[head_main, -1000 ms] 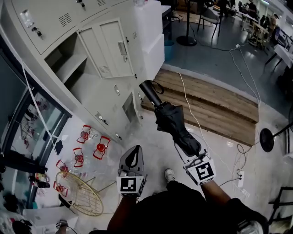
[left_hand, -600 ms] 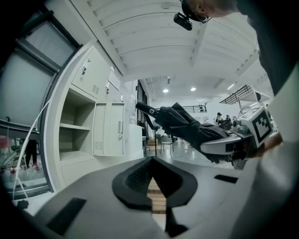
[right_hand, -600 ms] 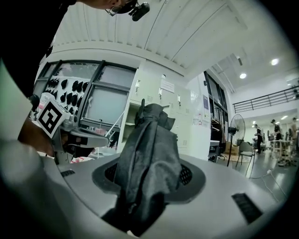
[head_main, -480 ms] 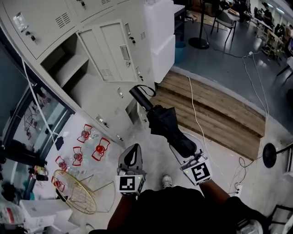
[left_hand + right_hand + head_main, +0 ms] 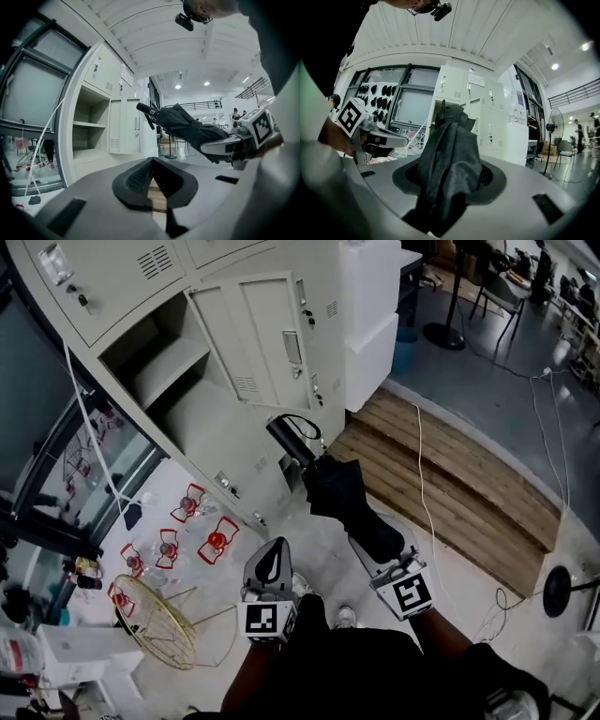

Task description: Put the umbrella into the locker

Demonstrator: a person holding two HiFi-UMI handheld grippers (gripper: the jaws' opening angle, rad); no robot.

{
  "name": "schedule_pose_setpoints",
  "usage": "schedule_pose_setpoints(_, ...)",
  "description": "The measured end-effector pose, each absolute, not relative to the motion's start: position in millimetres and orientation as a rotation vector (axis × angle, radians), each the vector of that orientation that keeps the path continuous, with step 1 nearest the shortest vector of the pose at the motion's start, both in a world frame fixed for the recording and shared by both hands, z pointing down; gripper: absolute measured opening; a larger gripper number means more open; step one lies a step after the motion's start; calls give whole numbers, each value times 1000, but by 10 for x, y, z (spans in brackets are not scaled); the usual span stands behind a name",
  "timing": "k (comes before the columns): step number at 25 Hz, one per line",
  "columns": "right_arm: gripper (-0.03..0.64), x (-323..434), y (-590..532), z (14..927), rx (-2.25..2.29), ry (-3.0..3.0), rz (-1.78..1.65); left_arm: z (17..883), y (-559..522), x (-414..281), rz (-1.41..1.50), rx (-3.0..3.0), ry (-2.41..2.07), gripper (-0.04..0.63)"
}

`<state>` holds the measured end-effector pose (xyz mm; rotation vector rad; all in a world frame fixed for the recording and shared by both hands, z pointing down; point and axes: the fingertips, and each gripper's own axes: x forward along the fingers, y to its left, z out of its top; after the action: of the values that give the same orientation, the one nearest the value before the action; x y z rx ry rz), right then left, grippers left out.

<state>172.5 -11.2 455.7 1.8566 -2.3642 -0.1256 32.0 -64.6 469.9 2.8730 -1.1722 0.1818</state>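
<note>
Before one open locker (image 5: pixel 159 362), one umbrella (image 5: pixel 339 495), left gripper (image 5: pixel 277 546), right gripper (image 5: pixel 382 555)

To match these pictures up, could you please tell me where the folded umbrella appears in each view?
Head view: umbrella at centre, handle pointing up-left toward the locker bank.
Left gripper view: umbrella right of centre, handle pointing left.
Right gripper view: umbrella centre foreground, rising between the jaws.
Shared landmark: that white locker bank, visible in all three.

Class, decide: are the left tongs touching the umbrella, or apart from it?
Apart. The left gripper view shows the left tongs shut on nothing, with the umbrella held off to their upper right.
</note>
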Motion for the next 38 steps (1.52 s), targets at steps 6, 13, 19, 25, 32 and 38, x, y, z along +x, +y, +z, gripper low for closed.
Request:
schedule_pose_setpoints(6, 213, 1596, -749, 4619, 1805, -2413, -117, 4733, -1200, 191, 178, 2837, -1254, -3)
schedule_pose_setpoints(13, 213, 1341, -1466, 4594, 1707, -2470, -125, 4665, -1845, -83, 189, 2810, -1336, -3)
schedule_pose_setpoints(19, 213, 1094, -2131, 4533, 1671, -2478, -98, 4582, -2398, -435, 171, 2754, -1427, -3)
schedule_pose_setpoints(25, 213, 886, -2731, 4462, 1655, -2485, -88, 4510, -2871, -754, 148, 2734, -1497, -3)
schedule_pose_setpoints(32, 213, 660, -3333, 4263, 1646, -2489, -133, 4395, -3302, -1054, 122, 2740, -1552, -3)
schedule_pose_setpoints(38, 213, 564, -3754, 4110, 1618, -2481, -117, 4333, -3447, -1146, 89, 2718, -1592, -3)
